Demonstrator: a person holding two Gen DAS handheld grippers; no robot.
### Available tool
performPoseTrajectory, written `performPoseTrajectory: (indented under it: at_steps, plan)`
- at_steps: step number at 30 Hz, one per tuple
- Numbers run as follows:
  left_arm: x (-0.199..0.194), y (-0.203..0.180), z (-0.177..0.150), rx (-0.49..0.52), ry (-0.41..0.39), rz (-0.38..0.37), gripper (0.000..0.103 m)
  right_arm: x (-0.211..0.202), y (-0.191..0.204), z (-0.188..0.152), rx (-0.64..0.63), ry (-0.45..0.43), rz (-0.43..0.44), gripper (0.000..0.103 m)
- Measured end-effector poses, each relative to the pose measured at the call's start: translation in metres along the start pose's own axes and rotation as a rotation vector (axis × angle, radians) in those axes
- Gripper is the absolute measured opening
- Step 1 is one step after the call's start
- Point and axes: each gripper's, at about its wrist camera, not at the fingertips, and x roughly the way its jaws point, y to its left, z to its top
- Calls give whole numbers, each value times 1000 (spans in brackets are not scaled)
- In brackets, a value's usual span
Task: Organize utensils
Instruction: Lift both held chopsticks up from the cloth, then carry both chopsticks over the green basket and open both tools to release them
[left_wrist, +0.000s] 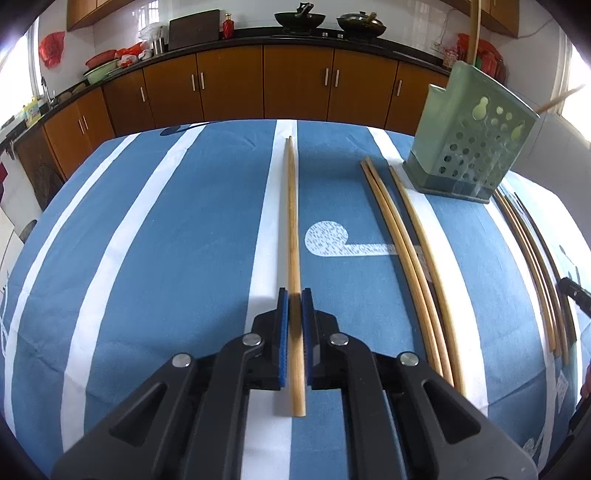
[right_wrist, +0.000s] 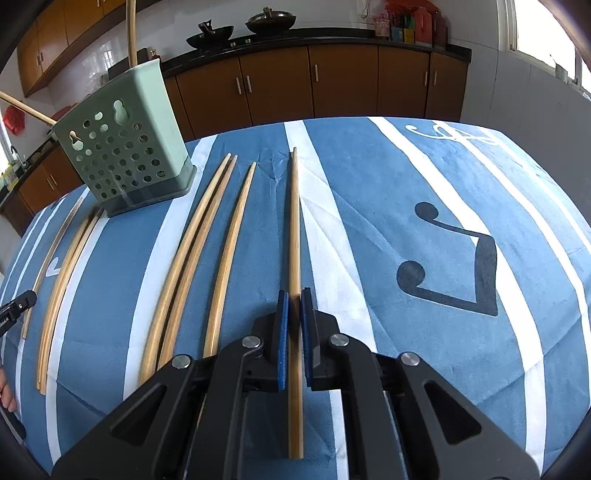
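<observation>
Left hand-held gripper: pads straddling a chopstick on the blue striped table, not visibly clamped; right hand-held gripper: likewise around another chopstick; green holder at 2 o'clock, upright; three loose chopsticks alongside.

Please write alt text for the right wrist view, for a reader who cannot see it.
The right gripper straddles one chopstick lying on a blue and white striped tablecloth. More chopsticks lie to its left, beside a green perforated holder.
</observation>
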Motion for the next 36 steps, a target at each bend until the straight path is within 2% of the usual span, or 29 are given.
performPoseTrajectory:
  at_steps: [3, 8, 24, 36]
  plan:
    - [-6, 0, -3, 10, 14, -5, 8, -16, -4, 1, 18, -51, 14, 7]
    - [-28, 4, -1, -3, -22, -24, 8, -43, -12, 9, 41, -117, 20, 7]
    - [-114, 12, 39, -66, -271, -58, 8, -90, -12, 27, 59, -260, 38, 7]
    - [-143, 6, 54, -56, -348, -76, 8, -109, -5, 40, 48, -314, 62, 7]
